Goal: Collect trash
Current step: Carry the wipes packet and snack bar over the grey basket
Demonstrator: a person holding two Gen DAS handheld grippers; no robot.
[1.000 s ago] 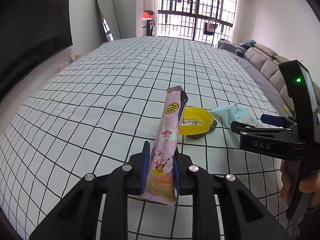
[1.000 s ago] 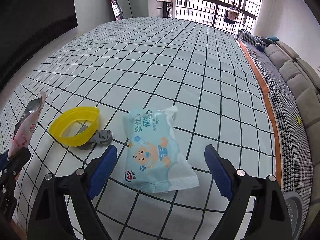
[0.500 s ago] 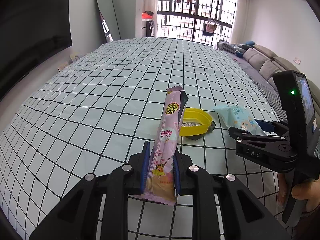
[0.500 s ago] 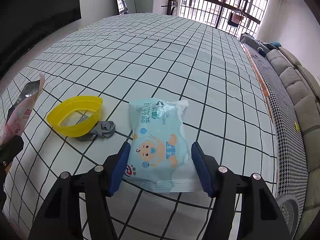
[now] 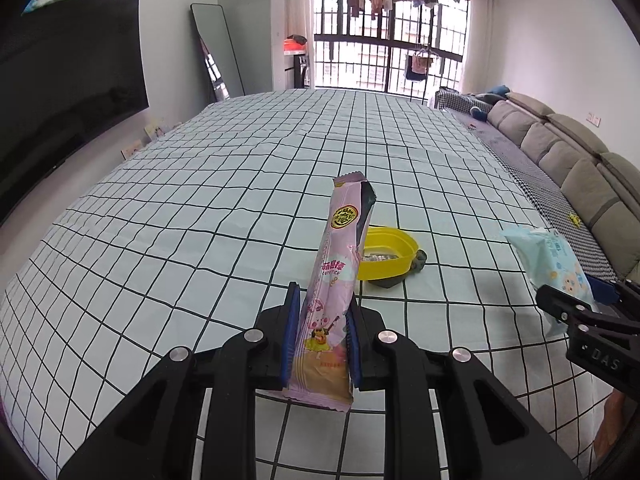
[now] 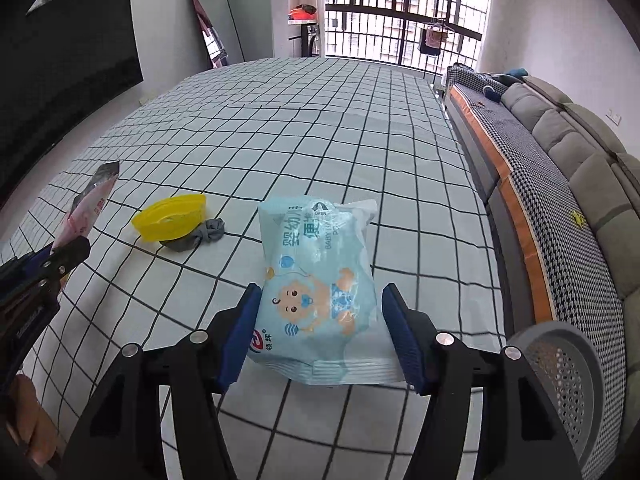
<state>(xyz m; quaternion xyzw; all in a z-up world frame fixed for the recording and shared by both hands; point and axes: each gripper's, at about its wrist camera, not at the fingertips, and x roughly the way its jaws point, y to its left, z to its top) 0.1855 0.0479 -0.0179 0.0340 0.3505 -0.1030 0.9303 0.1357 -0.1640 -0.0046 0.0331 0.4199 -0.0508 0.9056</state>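
My left gripper (image 5: 320, 336) is shut on a tall pink snack wrapper (image 5: 338, 280) and holds it upright above the checked tablecloth (image 5: 200, 220). My right gripper (image 6: 320, 332) is shut on a light blue baby wipes pack (image 6: 320, 276) and holds it lifted off the cloth; the pack also shows at the right of the left wrist view (image 5: 552, 260). A yellow plastic bowl (image 6: 170, 218) lies on the cloth with a grey crumpled rag (image 6: 200, 236) against it. The bowl also shows beyond the pink wrapper (image 5: 386, 254).
A grey perforated basket (image 6: 568, 376) stands at the table's near right edge. A grey sofa (image 6: 580, 152) runs along the right side. A dark TV (image 5: 68, 92) and a leaning mirror (image 5: 216, 52) are on the left wall.
My right gripper closed around the blue wipes pack and lifted it off the cloth. My left gripper kept hold of the pink wrapper and hardly moved.
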